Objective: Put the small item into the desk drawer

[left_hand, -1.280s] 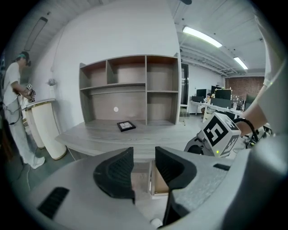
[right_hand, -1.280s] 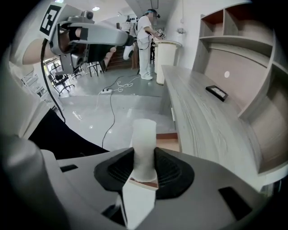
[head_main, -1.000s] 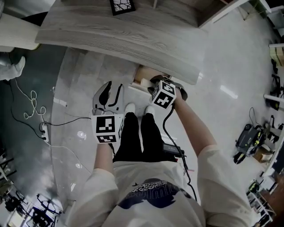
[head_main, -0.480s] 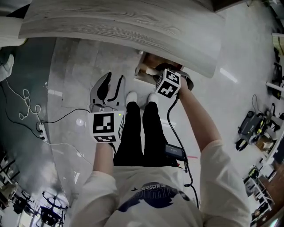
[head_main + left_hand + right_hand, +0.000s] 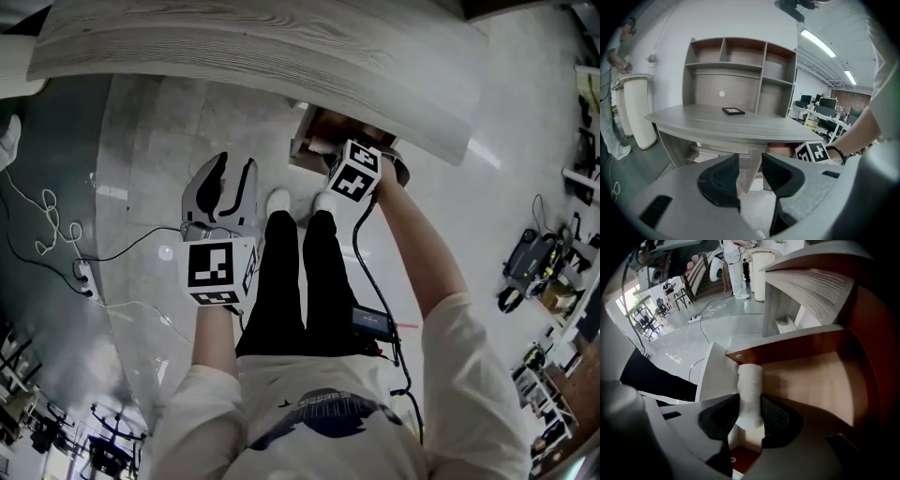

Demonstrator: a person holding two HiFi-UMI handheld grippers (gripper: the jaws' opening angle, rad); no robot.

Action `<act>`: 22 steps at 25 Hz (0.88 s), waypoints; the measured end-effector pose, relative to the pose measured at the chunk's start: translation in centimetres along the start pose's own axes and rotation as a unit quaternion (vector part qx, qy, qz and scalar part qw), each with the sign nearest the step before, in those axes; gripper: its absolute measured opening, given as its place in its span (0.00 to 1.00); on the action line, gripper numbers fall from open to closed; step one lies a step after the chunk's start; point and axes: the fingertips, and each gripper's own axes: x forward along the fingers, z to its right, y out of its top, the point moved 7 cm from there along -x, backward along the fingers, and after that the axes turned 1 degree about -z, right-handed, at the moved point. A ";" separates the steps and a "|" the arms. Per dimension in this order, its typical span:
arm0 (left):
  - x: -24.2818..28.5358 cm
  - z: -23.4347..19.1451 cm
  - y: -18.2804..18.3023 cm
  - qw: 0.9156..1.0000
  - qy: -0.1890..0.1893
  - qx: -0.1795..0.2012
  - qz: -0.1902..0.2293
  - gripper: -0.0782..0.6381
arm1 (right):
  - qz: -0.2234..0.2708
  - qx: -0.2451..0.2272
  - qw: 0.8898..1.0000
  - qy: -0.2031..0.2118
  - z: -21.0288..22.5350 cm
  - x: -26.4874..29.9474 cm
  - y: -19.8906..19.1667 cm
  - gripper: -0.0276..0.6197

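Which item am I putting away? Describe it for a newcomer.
Start at the grey desk; under its front edge an open drawer shows a brown inside. Over it, the right gripper clamps a white roll, the only soft, fuzzy thing there.

Bright ceiling strip lights (image 5: pixel 818 43) glare on the glossy floor (image 5: pixel 141 169); fisheye edges darken.

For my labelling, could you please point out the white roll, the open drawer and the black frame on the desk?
white roll (image 5: pixel 750 385), right gripper view, its middle.
open drawer (image 5: pixel 811 385), right gripper view, its bare floor.
black frame (image 5: pixel 733 111), left gripper view, its centre.
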 end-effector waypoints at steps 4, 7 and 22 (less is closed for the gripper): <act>0.1 -0.3 -0.1 1.000 0.001 0.003 0.000 0.30 | -0.015 -0.002 1.000 -0.003 0.5 0.6 -0.3 0.24; 0.0 -0.6 -0.4 1.000 0.001 0.001 -0.002 0.30 | -0.018 0.001 1.000 0.000 0.6 0.8 -0.5 0.24; -0.1 -0.3 -0.8 1.000 -0.003 0.003 -0.006 0.30 | -0.034 0.005 0.999 -0.023 0.2 1.2 -0.3 0.26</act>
